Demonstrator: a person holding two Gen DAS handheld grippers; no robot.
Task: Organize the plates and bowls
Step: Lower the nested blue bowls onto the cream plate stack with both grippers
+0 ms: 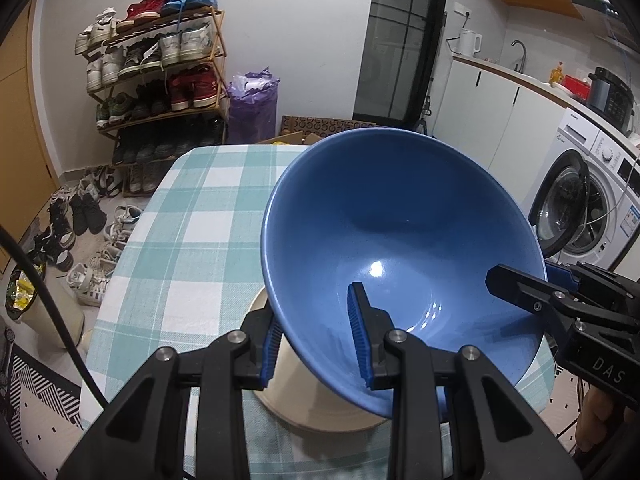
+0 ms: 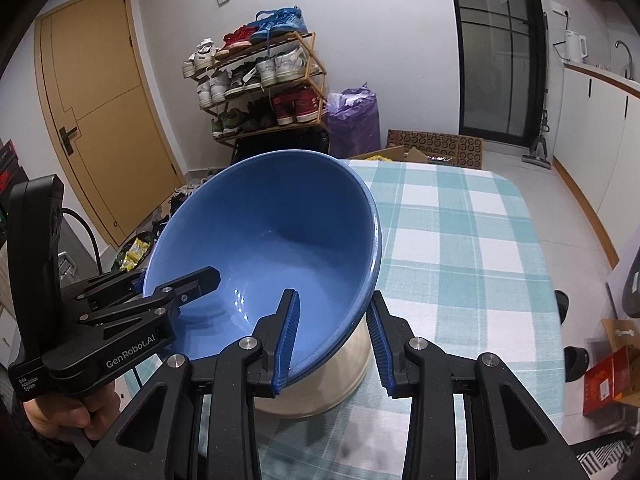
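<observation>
A large blue bowl [image 1: 400, 248] was being carried, tilted, above a cream bowl [image 1: 304, 392] that stood on the checked bench [image 1: 180, 220] near its near edge; judging by this, the stacking step was in hand, and the next move would call for levelling the blue bowl and lowering it squarely into the cream one.

The left gripper [image 1: 316, 336] pinched the bowl's left rim, one of its jaws inside, the other outside against the wall. The right gripper [image 2: 334, 340] likewise pinched the opposite rim, its jaws narrowly spread across the wall, inner pad on the glaze.
</observation>
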